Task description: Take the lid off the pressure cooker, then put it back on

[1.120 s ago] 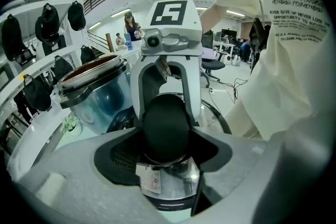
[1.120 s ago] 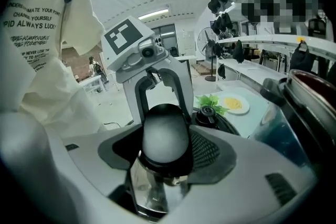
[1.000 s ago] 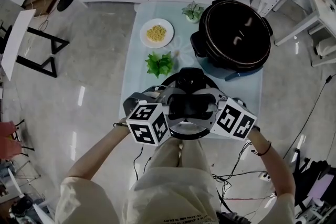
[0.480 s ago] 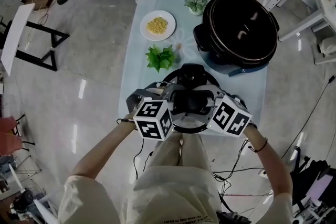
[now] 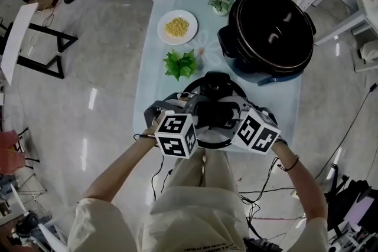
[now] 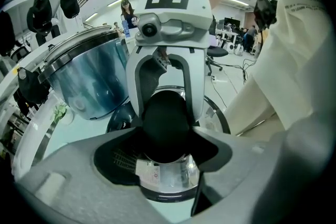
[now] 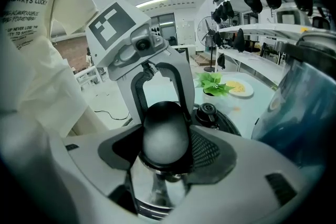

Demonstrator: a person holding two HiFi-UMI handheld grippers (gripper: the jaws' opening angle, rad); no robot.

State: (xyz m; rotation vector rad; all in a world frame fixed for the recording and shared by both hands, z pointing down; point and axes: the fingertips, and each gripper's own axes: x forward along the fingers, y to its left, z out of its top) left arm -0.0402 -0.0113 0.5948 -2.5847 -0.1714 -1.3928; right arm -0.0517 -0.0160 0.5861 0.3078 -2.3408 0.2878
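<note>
Both in on it now: my left tool [image 5: 196, 110] and my right tool [image 5: 237, 113] face each other, each clamped on the black handle [image 5: 215, 114] of the lid [image 5: 216, 85]. The lid sits right beneath them, at the near edge of the counter [image 5: 155, 91]; touching it or not, I can't tell. Beyond my right tool, well apart, stands the open cooker pot [image 5: 273, 29].

The person wears a loose cream short-sleeved shirt [image 5: 195, 212] with small dark lettering at the head view's lower centre, beige trousers [image 5: 204, 169] and a thin dark wristband [image 5: 293, 164] at the right. The left gripper [image 6: 167, 136] and right gripper [image 7: 165, 136] have pale grey shells, black inner pads and black-and-white marker cubes.
</note>
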